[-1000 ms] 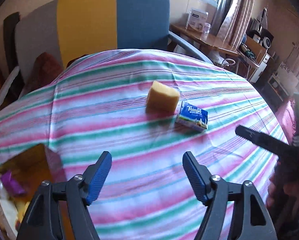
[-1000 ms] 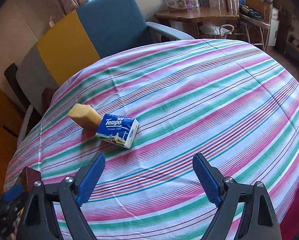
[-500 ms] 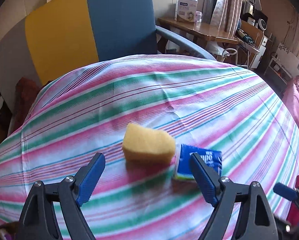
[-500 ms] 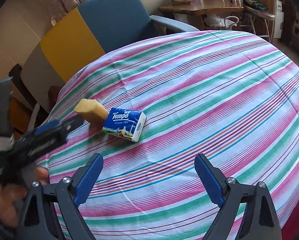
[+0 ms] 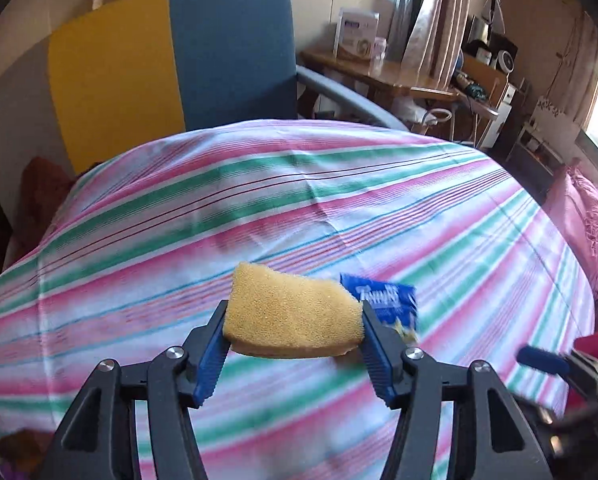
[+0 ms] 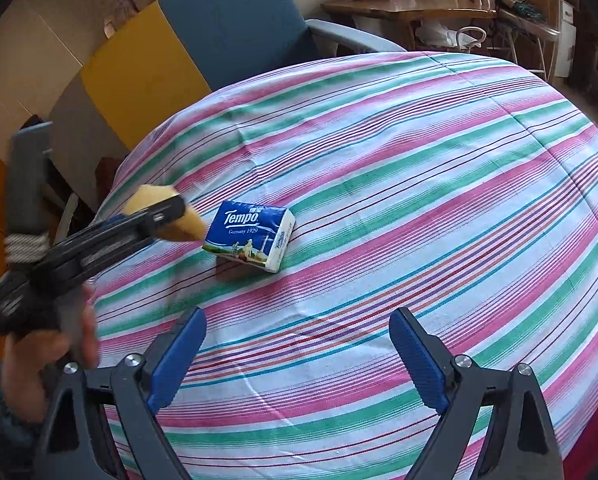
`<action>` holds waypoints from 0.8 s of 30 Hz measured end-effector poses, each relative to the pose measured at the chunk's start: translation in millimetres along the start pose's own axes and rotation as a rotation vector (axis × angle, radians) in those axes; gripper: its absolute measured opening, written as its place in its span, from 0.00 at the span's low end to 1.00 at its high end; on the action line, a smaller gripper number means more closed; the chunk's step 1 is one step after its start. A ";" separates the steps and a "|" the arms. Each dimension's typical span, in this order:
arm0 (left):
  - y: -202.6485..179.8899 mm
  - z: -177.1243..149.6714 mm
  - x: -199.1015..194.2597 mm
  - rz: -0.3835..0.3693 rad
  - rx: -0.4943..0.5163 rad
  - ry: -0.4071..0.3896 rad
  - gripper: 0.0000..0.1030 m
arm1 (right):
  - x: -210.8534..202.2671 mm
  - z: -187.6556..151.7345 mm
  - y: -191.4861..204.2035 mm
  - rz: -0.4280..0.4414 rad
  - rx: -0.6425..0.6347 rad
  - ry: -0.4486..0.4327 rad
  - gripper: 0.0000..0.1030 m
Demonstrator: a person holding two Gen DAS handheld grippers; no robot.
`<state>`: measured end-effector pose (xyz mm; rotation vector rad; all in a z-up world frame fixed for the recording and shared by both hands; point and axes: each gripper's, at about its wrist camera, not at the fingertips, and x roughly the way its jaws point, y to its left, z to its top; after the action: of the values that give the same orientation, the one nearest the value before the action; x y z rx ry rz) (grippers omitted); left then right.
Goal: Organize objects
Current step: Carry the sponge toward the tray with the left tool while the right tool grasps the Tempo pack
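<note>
Now a yellow sponge [image 5: 295, 316] is pinched between the blue pads [image 5: 209, 354] of the left gripper [image 5: 293, 320], whose jaws have just been closing, on the striped tablecloth [image 6: 399, 168]. Just right of it, a tissue pack [image 6: 251, 238] is seen. Nearer, the right gripper [image 6: 299, 348] is held with fingers spread wide, nothing between them.

Striped pink-green-white cloth [image 5: 339, 184] covers my desk. Far side: armchair [image 5: 227, 52] with blue back beside yellow panel [image 5: 115, 80], grey armrest. Far right: wooden side table [image 5: 383, 76] with white box [image 5: 357, 34], beige curtains [image 5: 431, 16], bright window daylight. Cluttered shelves at right wall. Cream wall on left.
</note>
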<state>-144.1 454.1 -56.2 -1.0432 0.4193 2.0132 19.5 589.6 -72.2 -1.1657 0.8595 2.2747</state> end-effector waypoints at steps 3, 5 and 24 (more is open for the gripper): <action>4.1 -28.2 -37.6 0.018 -0.018 -0.016 0.59 | 0.4 -0.7 0.3 -0.007 -0.002 0.000 0.91; 11.1 -49.2 -61.8 0.020 -0.050 -0.017 0.59 | 1.1 -0.7 1.4 -0.015 -0.008 0.003 0.91; 97.5 -185.8 -198.1 0.100 -0.216 -0.068 0.60 | 92.4 33.8 94.0 -0.184 -0.689 0.103 0.91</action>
<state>-58.0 181.4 -17.6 -1.0983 0.2250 2.2145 -108.6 555.8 -103.2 -1.5704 -0.0390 2.4324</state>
